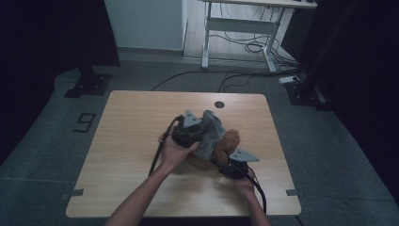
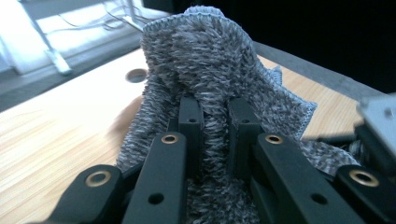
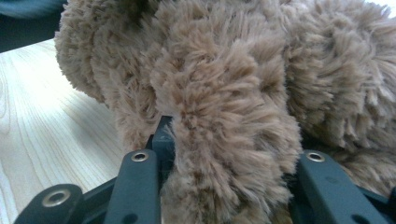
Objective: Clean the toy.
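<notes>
A grey fuzzy cloth (image 1: 211,133) is draped over a brown plush toy (image 1: 229,141) at the middle of the wooden table (image 1: 127,141). My left gripper (image 1: 190,133) holds the cloth from the left. In the left gripper view its jaws are shut on a fold of the grey cloth (image 2: 210,79), which rises above them. My right gripper (image 1: 230,165) sits at the toy's near right side. In the right gripper view the brown plush toy (image 3: 224,93) bulges between the jaws, which pinch a thick lump of its fur.
A round cable hole (image 1: 219,104) lies near the table's far edge. Beyond the table stand a white desk frame (image 1: 237,28) with loose cables on the floor and dark stand bases (image 1: 89,84) at both sides.
</notes>
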Motion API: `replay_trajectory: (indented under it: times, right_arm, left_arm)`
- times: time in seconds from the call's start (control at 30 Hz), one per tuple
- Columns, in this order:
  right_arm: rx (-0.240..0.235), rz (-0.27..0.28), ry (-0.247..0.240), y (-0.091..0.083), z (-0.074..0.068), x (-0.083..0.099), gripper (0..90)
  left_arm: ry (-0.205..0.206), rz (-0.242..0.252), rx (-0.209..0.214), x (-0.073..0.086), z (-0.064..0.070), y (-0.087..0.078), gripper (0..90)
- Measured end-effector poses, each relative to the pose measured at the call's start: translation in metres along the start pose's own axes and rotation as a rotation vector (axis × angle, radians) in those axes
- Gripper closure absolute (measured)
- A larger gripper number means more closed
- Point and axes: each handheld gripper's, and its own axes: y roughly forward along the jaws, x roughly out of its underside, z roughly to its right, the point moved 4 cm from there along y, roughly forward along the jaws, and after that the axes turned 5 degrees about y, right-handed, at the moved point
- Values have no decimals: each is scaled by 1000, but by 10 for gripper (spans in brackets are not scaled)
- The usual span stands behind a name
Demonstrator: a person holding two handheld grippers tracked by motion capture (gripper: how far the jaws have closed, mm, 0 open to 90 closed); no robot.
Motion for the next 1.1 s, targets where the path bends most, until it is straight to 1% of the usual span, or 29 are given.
replay_trajectory:
  times: [0.07,0.1,0.13,0.2,0.23,0.27,0.33,0.37,0.43,0.5,0.57,0.67,0.7,0.77,0.8,0.83,0.9,0.97,1.03,1.1]
  right_arm:
    - [5,0,-4,0,-1,0,586]
    - [6,2,-8,0,-1,0,585]
    - [8,3,-10,0,-1,0,585]
    - [11,0,-13,0,-2,0,585]
    - [13,-2,-16,-1,-2,0,585]
    - [14,-4,-18,-1,-2,1,585]
    - [19,-9,-19,0,-2,1,585]
    - [19,-9,-20,0,-3,1,585]
    - [22,-9,-28,0,-3,1,585]
    - [25,-11,-30,0,-4,1,585]
    - [24,-7,-27,0,-3,1,584]
    - [23,-3,-22,0,-2,1,584]
    - [22,-2,-18,0,-2,1,584]
    - [18,-2,-16,0,-2,0,585]
    - [19,-2,-19,1,-2,0,584]
    - [21,-4,-25,1,-3,0,584]
    - [23,-4,-27,0,-3,0,584]
    - [23,-3,-24,0,-3,0,584]
    - [20,-4,-20,0,-2,0,584]
    - [18,-2,-18,0,-1,1,584]
  left_arm:
    - [16,-33,3,-5,10,24,787]
    - [33,-62,2,-6,14,34,787]
    - [45,-87,-2,-4,18,45,787]
    - [53,-138,-1,4,23,62,787]
    - [56,-163,-4,9,23,69,787]
    - [48,-165,-6,14,23,73,787]
    - [17,-155,7,20,18,72,787]
    - [9,-152,11,21,16,70,787]
    - [20,-157,-2,22,13,63,786]
    - [51,-159,-34,25,8,54,787]
    - [61,-158,-60,31,1,43,787]
    - [52,-144,-107,43,-16,25,789]
    - [42,-135,-112,48,-22,19,789]
    - [6,-105,-96,56,-31,7,790]
    - [5,-94,-95,59,-33,2,790]
    - [15,-84,-105,61,-33,-4,790]
    - [48,-74,-132,63,-34,-16,790]
    - [71,-71,-166,65,-38,-27,790]
    - [62,-75,-198,69,-47,-37,790]
    - [42,-101,-223,78,-60,-45,790]
